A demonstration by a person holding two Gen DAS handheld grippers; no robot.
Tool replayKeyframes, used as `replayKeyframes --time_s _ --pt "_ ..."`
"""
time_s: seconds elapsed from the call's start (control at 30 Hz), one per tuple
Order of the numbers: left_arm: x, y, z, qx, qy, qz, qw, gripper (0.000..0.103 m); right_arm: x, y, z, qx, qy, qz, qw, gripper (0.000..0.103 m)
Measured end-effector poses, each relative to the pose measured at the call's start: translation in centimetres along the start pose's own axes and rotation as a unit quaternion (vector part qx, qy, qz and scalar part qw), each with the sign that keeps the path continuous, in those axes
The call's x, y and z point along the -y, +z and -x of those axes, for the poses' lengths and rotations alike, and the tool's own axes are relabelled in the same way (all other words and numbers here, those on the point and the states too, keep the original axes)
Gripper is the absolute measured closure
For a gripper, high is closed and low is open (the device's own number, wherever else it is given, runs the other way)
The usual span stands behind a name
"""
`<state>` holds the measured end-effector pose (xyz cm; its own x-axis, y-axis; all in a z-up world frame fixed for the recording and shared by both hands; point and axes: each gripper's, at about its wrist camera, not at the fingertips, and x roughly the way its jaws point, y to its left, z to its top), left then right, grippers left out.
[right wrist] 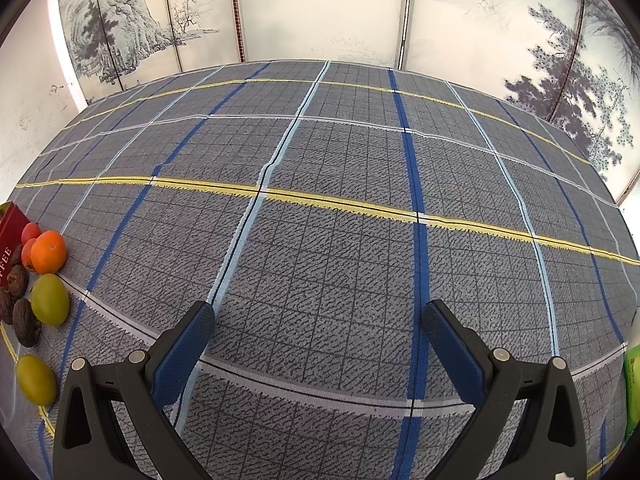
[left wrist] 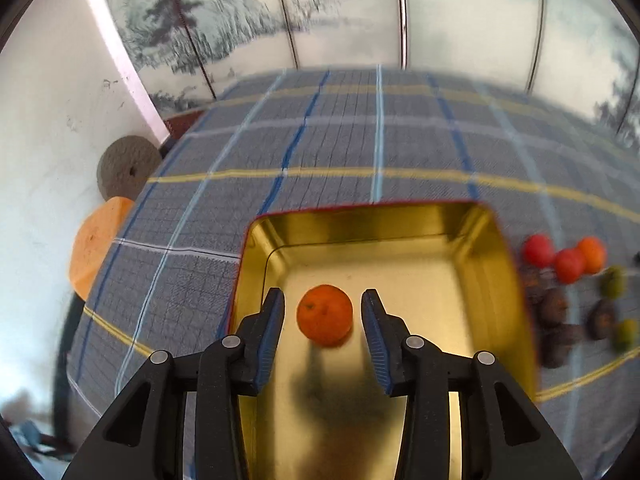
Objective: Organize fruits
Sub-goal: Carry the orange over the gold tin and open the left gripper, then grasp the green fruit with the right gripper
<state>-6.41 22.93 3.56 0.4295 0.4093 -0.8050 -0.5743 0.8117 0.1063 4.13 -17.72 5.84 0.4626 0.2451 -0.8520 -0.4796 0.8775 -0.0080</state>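
In the left wrist view an orange mandarin (left wrist: 325, 315) lies in a gold tin tray (left wrist: 492, 280) with a red rim. My left gripper (left wrist: 323, 312) is open above the tray, its blue-padded fingers either side of the mandarin with gaps both sides. Right of the tray lies a blurred pile: red fruits (left wrist: 538, 250), an orange one (left wrist: 592, 254), green ones (left wrist: 612, 282), dark wrinkled ones (left wrist: 554, 306). In the right wrist view my right gripper (right wrist: 320, 334) is open and empty over bare cloth. The same pile sits at far left: a mandarin (right wrist: 49, 251), green fruits (right wrist: 49, 299), dark wrinkled fruits (right wrist: 26, 322).
A grey plaid tablecloth (right wrist: 340, 208) covers the table. The tray's red outer wall (right wrist: 10, 224) shows at the left edge of the right wrist view. A green packet (right wrist: 632, 384) sits at the right edge. A painted folding screen (right wrist: 320, 12) stands behind the table. Round cushions (left wrist: 126, 166) lie by the left wall.
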Motion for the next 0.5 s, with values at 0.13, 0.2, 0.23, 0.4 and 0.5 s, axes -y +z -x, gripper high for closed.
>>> replayKeyframes --time_s 0.13,0.2,0.23,0.4,0.5 --pt "-0.1 -1.8 4.1 0.045 -0.004 0.010 0.9989 0.044 -2.1 -1.5 3.5 0.051 0.045 0.024 0.997 0.000" --pt "0.0 -3.3 6.2 0.064 -0.012 0.017 0.9977 0.042 -4.4 -2.5 6.3 0.079 0.096 0.056 0.991 0.000" --pt "0.1 -4.2 7.1 0.067 -0.017 0.018 0.9975 0.042 -5.6 -2.9 7.4 0.087 0.122 0.074 0.986 0.000" --pt "1.3 -8.9 10.8 0.079 -0.020 0.020 0.9965 0.042 -11.9 -4.6 9.7 0.077 0.185 0.170 0.965 0.001" --pt "1.0 -11.2 12.4 0.082 -0.026 0.029 0.9959 0.042 -14.3 -5.3 8.8 0.061 0.178 0.203 0.961 0.008"
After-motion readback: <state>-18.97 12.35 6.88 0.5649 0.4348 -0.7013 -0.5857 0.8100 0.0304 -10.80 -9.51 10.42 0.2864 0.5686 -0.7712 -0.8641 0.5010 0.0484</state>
